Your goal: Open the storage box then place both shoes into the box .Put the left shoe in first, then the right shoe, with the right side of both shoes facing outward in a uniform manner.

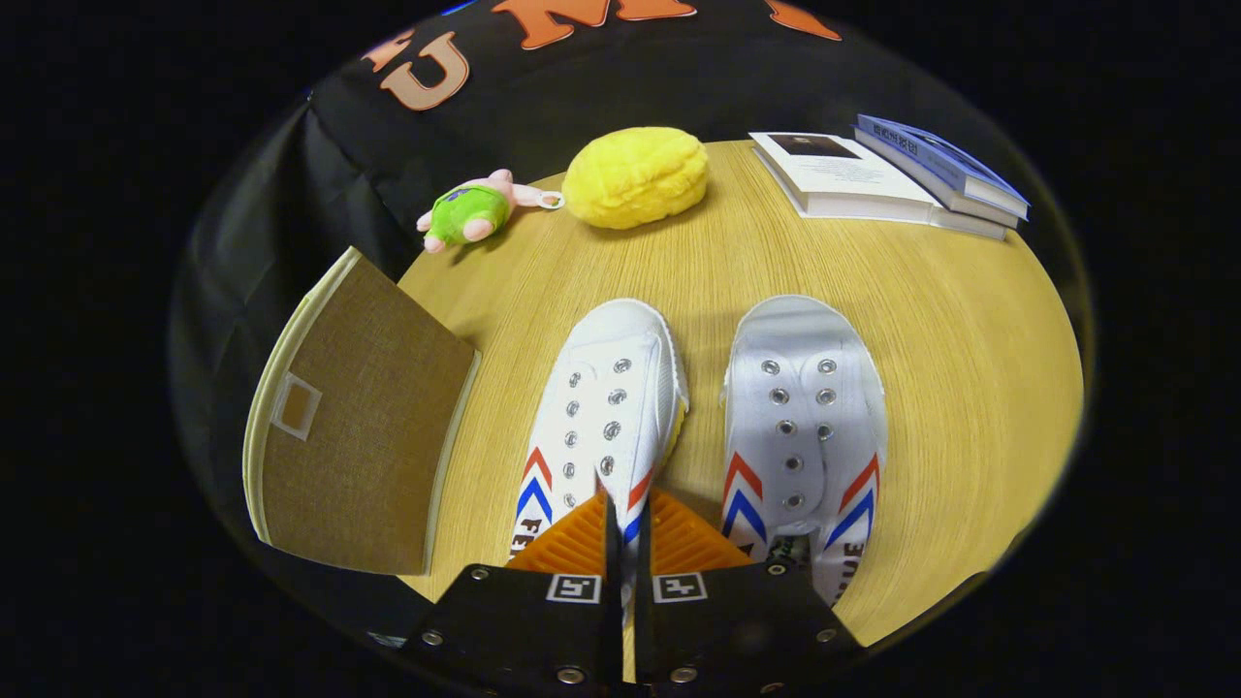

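Over the left shoe's heel, the gripper (626,528) has its fingers nearly together, pinching the shoe's right side wall.

Landmark is the left shoe (606,407), toe pointing away on the wooden table (950,388): the right shoe (805,427) stands just beside it on its right, parallel, apart from it. The storage box (359,427), lid closed, sits near on the shoe's left. Beyond the toe lie a yellow plush (635,176) and a small green-and-pink toy (470,211); two books (882,179) lie far right.
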